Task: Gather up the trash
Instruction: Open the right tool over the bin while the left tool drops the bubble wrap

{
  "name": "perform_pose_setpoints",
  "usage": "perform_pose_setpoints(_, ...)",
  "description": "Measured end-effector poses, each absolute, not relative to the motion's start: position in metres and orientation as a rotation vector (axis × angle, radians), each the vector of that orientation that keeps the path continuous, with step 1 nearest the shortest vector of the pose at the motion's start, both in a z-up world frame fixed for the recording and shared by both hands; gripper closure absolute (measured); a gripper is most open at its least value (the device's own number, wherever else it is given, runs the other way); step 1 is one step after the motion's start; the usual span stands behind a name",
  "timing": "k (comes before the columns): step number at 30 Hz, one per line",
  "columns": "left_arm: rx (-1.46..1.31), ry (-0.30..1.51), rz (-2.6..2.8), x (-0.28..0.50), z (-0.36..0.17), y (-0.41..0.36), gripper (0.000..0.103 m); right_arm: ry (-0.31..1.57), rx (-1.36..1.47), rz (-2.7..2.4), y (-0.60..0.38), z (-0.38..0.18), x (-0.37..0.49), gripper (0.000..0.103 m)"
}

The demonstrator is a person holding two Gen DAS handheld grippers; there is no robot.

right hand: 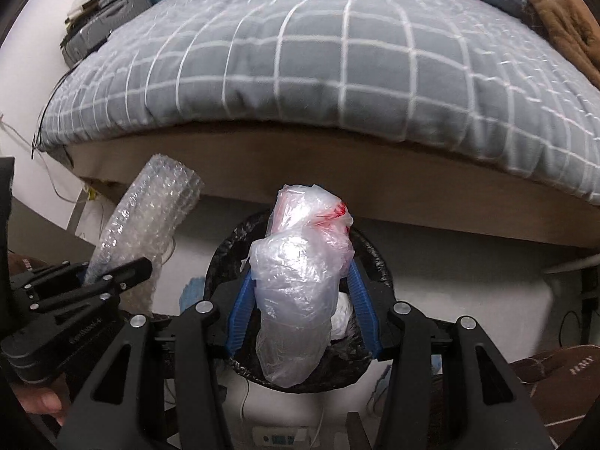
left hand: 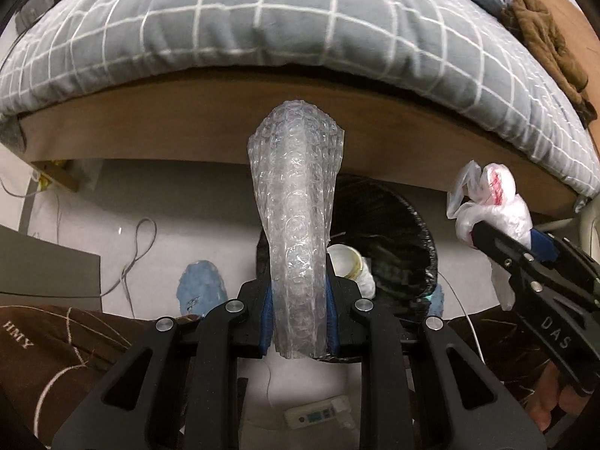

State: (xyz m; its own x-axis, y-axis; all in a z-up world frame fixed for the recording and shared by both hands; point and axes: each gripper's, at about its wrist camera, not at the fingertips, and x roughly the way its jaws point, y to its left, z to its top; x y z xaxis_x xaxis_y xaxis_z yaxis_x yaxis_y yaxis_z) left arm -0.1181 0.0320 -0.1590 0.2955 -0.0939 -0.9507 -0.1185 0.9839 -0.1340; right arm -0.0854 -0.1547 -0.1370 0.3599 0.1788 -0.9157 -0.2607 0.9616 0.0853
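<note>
Now my left gripper (left hand: 298, 300) is clamped on a roll of bubble wrap (left hand: 298, 225), which stands up between the blue pads (left hand: 267, 317) in front of the bin (left hand: 393, 225). My right gripper (right hand: 300, 300) pinches a crumpled plastic bag (right hand: 300, 285) with red print, held right over the bin's black-lined mouth; a white cup (left hand: 347, 260) lies inside. Around the bin, on the pale floor (left hand: 210, 195), lie a blue slipper (left hand: 200, 287) and a loose cable (left hand: 138, 251). Beyond stands the bed frame (left hand: 187, 127) under a grey checked duvet (left hand: 262, 18).
</note>
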Motion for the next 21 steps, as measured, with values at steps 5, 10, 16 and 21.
perform_pose_setpoints(5, -0.198, 1.283, 0.029, -0.115, -0.165, 0.040, 0.082, 1.172, -0.095, 0.287, -0.148, -0.145, -0.082, 0.040)
perform_pose_setpoints(10, -0.190, 1.287, 0.012, -0.110, -0.169, 0.030, 0.082, 1.149, -0.090, 0.250, -0.158, -0.145, -0.079, 0.022)
perform_pose_setpoints(16, -0.160, 1.293, -0.040, -0.108, -0.177, 0.006, 0.082, 1.126, -0.077, 0.182, -0.193, -0.143, -0.081, 0.009)
perform_pose_setpoints(21, -0.139, 1.295, -0.102, -0.103, -0.181, -0.024, 0.082, 1.121, -0.060, 0.134, -0.216, -0.142, -0.081, 0.009)
